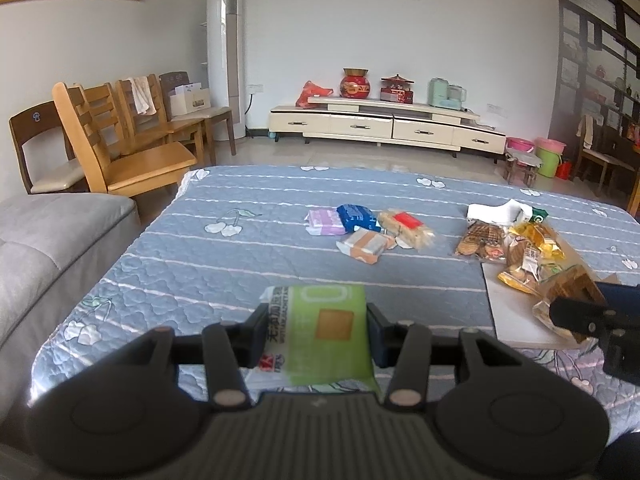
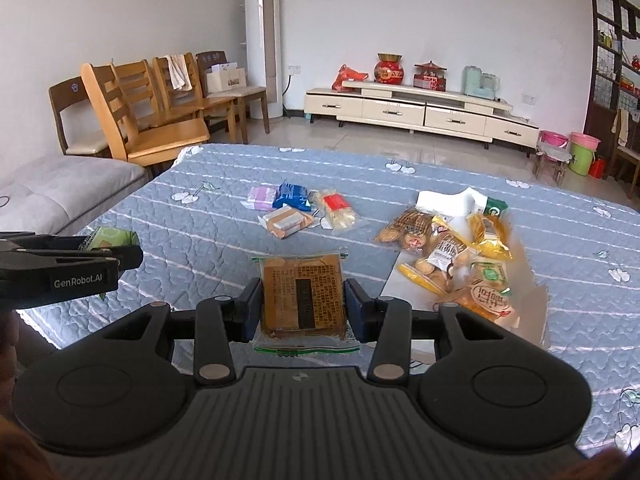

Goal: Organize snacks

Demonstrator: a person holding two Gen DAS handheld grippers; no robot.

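Quilted table open at left, left tool clamping green packet, right tool clamping brown packet

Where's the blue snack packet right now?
The blue packet lies mid-table in the small cluster, between the purple packet on its left and the clear red-labelled pack on its right, just behind the orange packet.

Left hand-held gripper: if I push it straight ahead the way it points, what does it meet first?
The left hand-held gripper, shut on the green packet, points across bare quilt. First in line looks like the orange-and-white packet in the small snack cluster, though depth is unclear.
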